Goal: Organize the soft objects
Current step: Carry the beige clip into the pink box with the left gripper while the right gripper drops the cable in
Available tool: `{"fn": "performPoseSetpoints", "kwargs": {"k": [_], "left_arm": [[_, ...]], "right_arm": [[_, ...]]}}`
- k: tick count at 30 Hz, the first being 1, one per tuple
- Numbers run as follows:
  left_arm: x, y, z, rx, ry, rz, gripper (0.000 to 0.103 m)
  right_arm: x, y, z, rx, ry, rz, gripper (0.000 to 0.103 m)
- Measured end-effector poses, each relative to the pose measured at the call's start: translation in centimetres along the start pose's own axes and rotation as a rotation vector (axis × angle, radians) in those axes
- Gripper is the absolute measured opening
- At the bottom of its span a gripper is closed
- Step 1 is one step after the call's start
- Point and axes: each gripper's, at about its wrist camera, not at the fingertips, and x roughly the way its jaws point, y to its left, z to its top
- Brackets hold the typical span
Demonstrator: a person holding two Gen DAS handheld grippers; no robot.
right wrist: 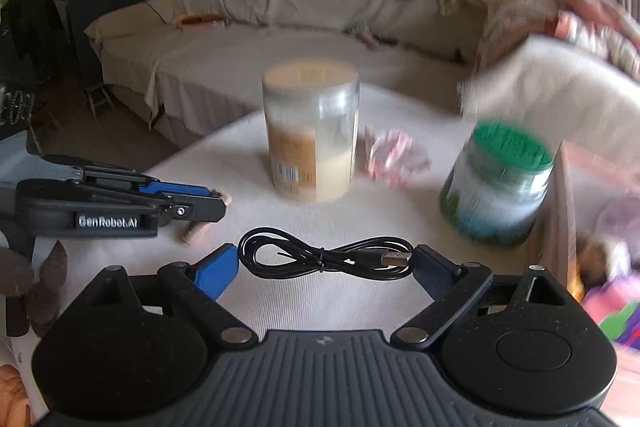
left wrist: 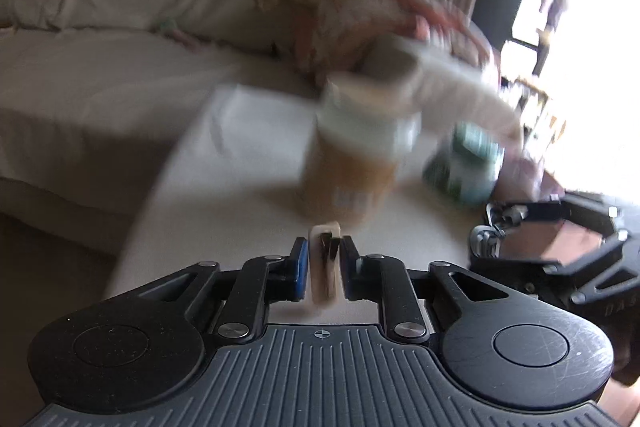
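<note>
Only clear text I get: "GenRobot.AI" in white on the side of my left gripper [right wrist: 218, 203], seen left of the cream-lidded jar [right wrist: 311, 131]. That jar's label has a barcode, digits unreadable. Green-lidded jar [right wrist: 498, 183] label too blurred to read.

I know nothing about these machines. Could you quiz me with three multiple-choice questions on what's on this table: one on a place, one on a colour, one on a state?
1. Where does the coiled black USB cable lie?
A. between the open right tongs
B. on the sofa
C. atop a jar

2. What colour is the lid of the tilted jar?
A. red
B. green
C. yellow

3. What are the left tongs doing?
A. gaping empty
B. gripping the cable
C. pinching a small beige object

Answers: 1 A, the cable sits between the spread blue pads; 2 B, its ribbed top is green; 3 C, the pads press the beige piece.
</note>
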Motion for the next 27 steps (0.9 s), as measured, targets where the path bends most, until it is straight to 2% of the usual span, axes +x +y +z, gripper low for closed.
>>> {"fn": "performPoseSetpoints", "kwargs": {"k": [5, 8, 11, 14, 16, 17, 19, 20, 21, 24, 27], "left_arm": [[-3.1, -1.5, 9.1, 0.109, -0.183, 0.03, 0.019], [-2.5, -3.7, 14.5, 0.164, -0.244, 0.003, 0.019], [-0.7, -7.2, 18.1, 0.192, -0.258, -0.082, 0.019], [1.7, -11.7, 20.0, 0.191, -0.226, -0.234, 0.019], [4.0, -14.9, 20.5, 0.175, -0.182, -0.359, 0.019], [5.4, -16.4, 20.5, 0.159, -0.142, -0.42, 0.02], [9.5, -19.4, 19.9, 0.128, 0.021, -0.539, 0.022], [11.7, -20.7, 19.2, 0.114, 0.101, -0.572, 0.023], [13.5, -21.8, 18.1, 0.116, 0.155, -0.57, 0.024], [16.1, -24.2, 15.0, 0.191, 0.165, -0.488, 0.024], [16.7, -24.6, 13.8, 0.212, 0.175, -0.507, 0.024]], "right_arm": [[-4.9, -2.0, 4.7, -0.083, -0.211, -0.095, 0.093], [-7.2, -4.5, 6.9, -0.097, -0.292, -0.182, 0.093], [-9.3, -8.0, 7.8, -0.05, -0.317, -0.248, 0.093], [-10.8, -11.5, 7.1, -0.007, -0.312, -0.312, 0.093], [-11.2, -13.6, 5.8, 0.012, -0.275, -0.347, 0.094], [-11.1, -14.7, 4.9, 0.029, -0.242, -0.339, 0.094], [-10.5, -16.4, 3.2, 0.076, -0.172, -0.304, 0.094], [-10.1, -17.2, 2.1, 0.106, -0.137, -0.3, 0.094], [-9.7, -17.7, 0.9, 0.125, -0.106, -0.305, 0.094], [-9.1, -17.2, -2.3, 0.094, -0.06, -0.33, 0.094], [-9.2, -15.7, -3.8, 0.024, -0.074, -0.321, 0.094]]}}
